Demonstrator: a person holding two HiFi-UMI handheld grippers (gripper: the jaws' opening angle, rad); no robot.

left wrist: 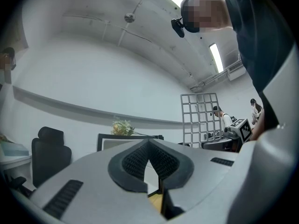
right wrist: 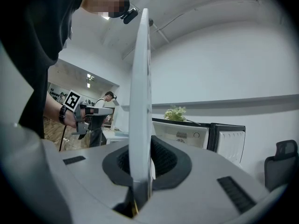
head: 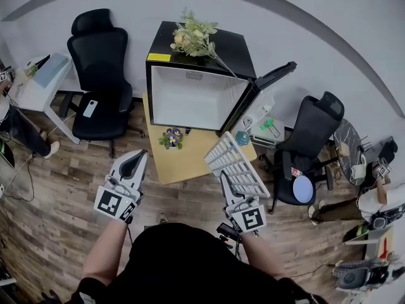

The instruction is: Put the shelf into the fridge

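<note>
Two tools are raised in front of the person. The left hand-held gripper (head: 135, 161) has its jaws together with nothing between them. The right hand-held gripper (head: 226, 183) is clamped on the near edge of the white wire-grid shelf (head: 235, 163), which sticks out ahead of it, tilted, over the right end of the light wooden desk (head: 183, 164).

The shelf is clear of the black mini fridge with a white interior (head: 190, 100), which stands on the desk. Its black door (head: 271, 79) is swung open to the right and the cavity looks bare.

The main risk seems to be the one-edge grip: the long grid may lever in the jaws and sag or twist as it goes forward. A tilted shelf would probably catch a corner on the cabinet frame or the open door instead of sliding in flat. The small pot of purple flowers (head: 172, 137) sits on the desk just before the opening, so a low approach could knock it over. I cannot see any support ledges inside, so lining up will need care.
</note>
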